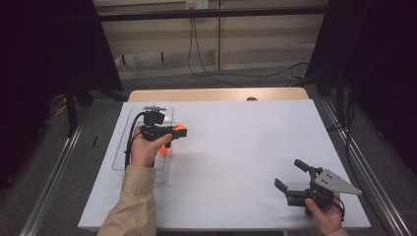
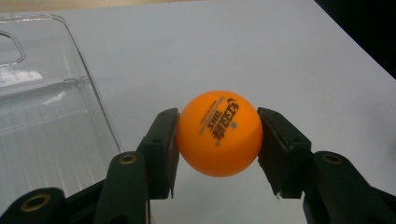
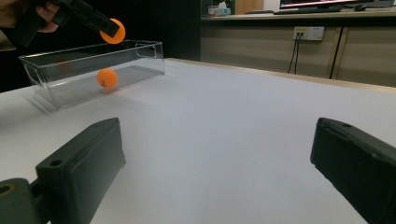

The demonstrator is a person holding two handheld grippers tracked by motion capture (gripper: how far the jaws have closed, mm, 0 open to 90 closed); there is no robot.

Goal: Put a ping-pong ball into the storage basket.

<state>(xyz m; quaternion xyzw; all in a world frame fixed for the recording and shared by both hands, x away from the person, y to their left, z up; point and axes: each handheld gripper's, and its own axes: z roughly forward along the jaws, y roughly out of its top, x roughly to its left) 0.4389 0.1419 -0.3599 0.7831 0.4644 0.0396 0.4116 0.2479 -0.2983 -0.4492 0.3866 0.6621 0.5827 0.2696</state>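
right claw (image 1: pixel 291 178) gapes; left claw (image 2: pixel 218 135) clamps one orange ball (image 2: pixel 219 133), second ball (image 3: pixel 107 78) in one clear box (image 3: pixel 56 93).

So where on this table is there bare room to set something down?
The white table lies bare between the clear bin and the right gripper, and along its far edge. It is crowded at the bin, where the left gripper holds an orange ball.

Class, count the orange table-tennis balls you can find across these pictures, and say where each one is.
2. One orange ball is clamped in the left claw, held near the clear plastic box's rim. The second ball lies inside that box. The hand may hide more.
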